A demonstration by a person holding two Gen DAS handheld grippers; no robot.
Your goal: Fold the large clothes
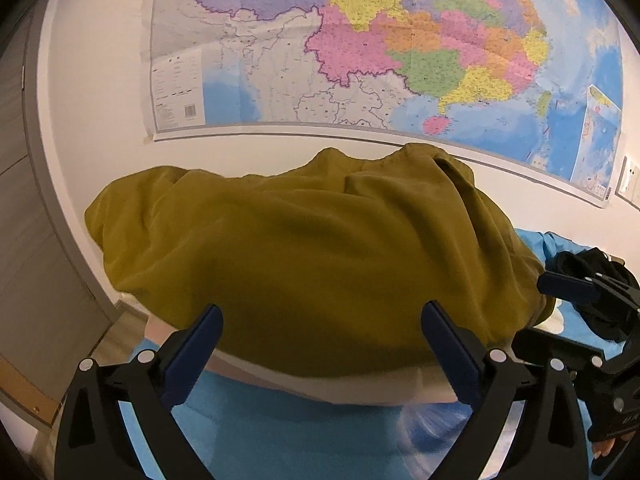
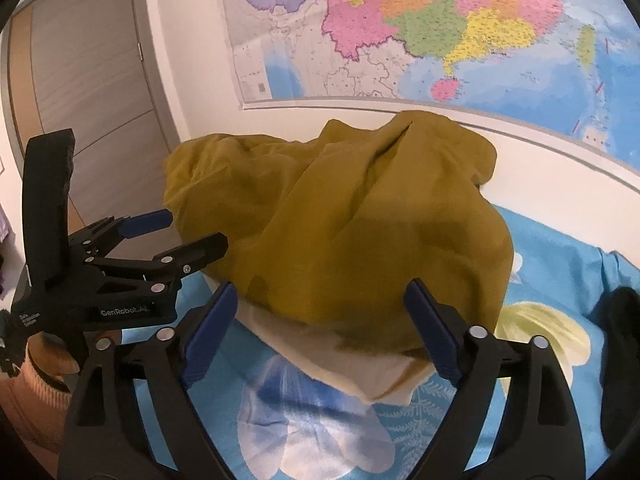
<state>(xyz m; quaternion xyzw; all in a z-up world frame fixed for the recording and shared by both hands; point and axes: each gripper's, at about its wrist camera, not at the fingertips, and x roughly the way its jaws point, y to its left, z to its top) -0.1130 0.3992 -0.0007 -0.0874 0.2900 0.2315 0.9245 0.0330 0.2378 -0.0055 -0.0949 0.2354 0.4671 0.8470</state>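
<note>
- One mustard-yellow garment lies crumpled in a mound, covering most of one cream-white cushion; only the cushion's near edge shows beneath the fabric.
- The cushion rests on one blue bedsheet printed with pale flowers and fern leaves.
- One left gripper: jaws spread wide, nothing between the blue pads, which stand just short of the garment's near edge.
- One right gripper: jaws spread wide, nothing clamped; its blue pads flank the near lower edge of the garment without pressing on it.
- In the right wrist view the left gripper appears at the left, beside the garment's left edge, with part of a hand and an orange ribbed sleeve below it.
- One large coloured wall map hangs on the white wall behind the garment.
- One dark garment lies on the sheet to the right.
- One grey-brown door stands at the left.
</note>
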